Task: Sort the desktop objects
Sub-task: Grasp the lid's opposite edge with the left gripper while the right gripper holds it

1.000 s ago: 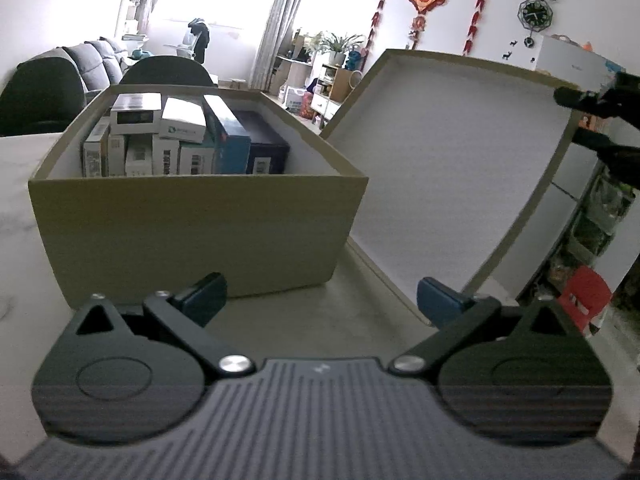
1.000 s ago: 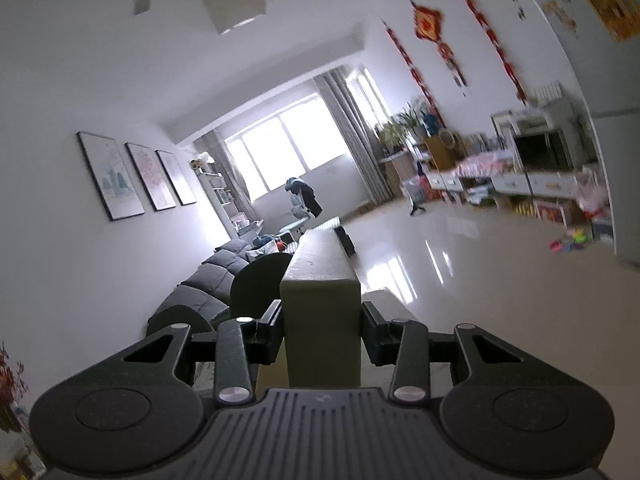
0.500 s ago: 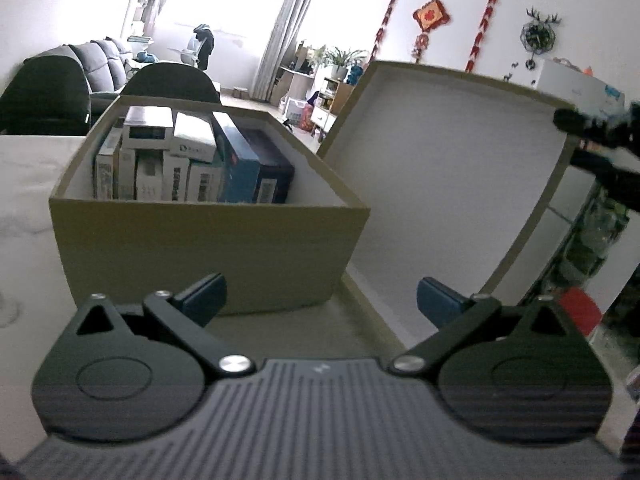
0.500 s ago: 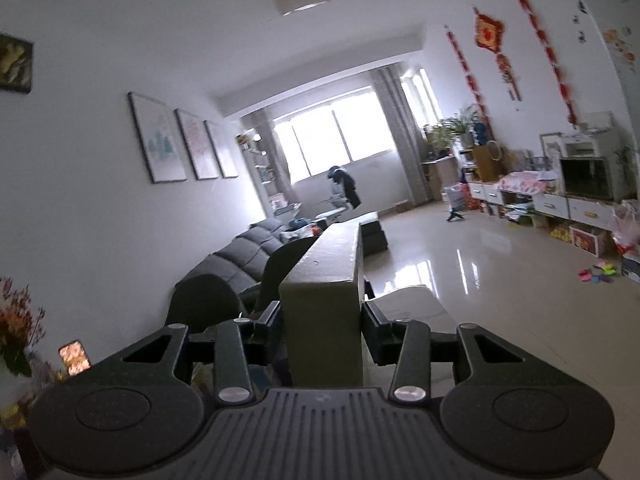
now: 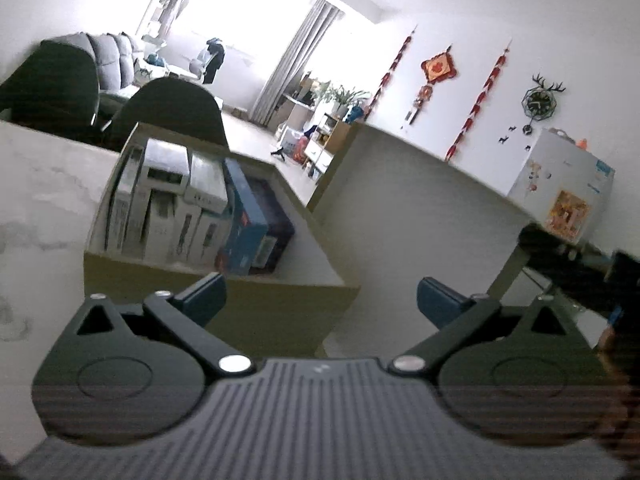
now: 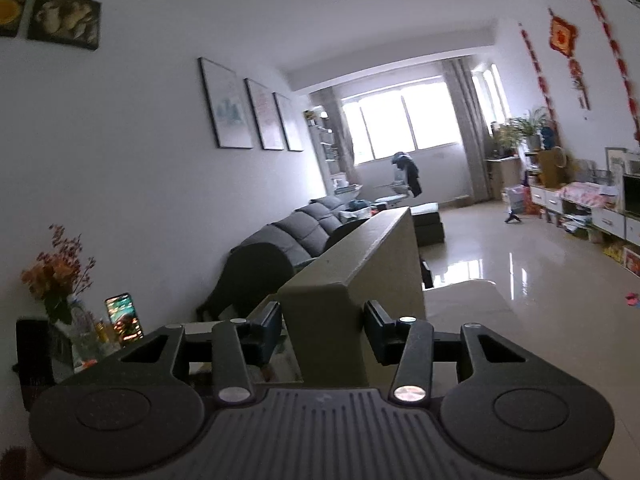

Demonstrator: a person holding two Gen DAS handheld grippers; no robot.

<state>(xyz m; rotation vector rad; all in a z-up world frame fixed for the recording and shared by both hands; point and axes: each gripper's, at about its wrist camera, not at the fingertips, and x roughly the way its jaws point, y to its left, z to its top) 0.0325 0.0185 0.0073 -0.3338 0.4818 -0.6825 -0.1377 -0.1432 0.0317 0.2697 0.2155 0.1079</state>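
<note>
Tan cardboard box (image 5: 224, 300) on the pale marbled worktop (image 5: 44, 200), open at the top and packed with upright white cartons (image 5: 168, 204), plus a blue carton (image 5: 244, 220) and a darker one at the near-right corner. Box lid (image 5: 408, 220) tilted up just right of the box, pale inside facing the left camera, its far rim between the blue pads of the right claw (image 6: 323, 326). Jaws there just been opening; pads apparently a hair off the rim, though hard to tell through blur. Left claw (image 5: 320, 300) spread wide, nothing between its fingers, hovering before the box's near wall. Dark chairs (image 5: 168, 108) beyond the worktop.
</note>
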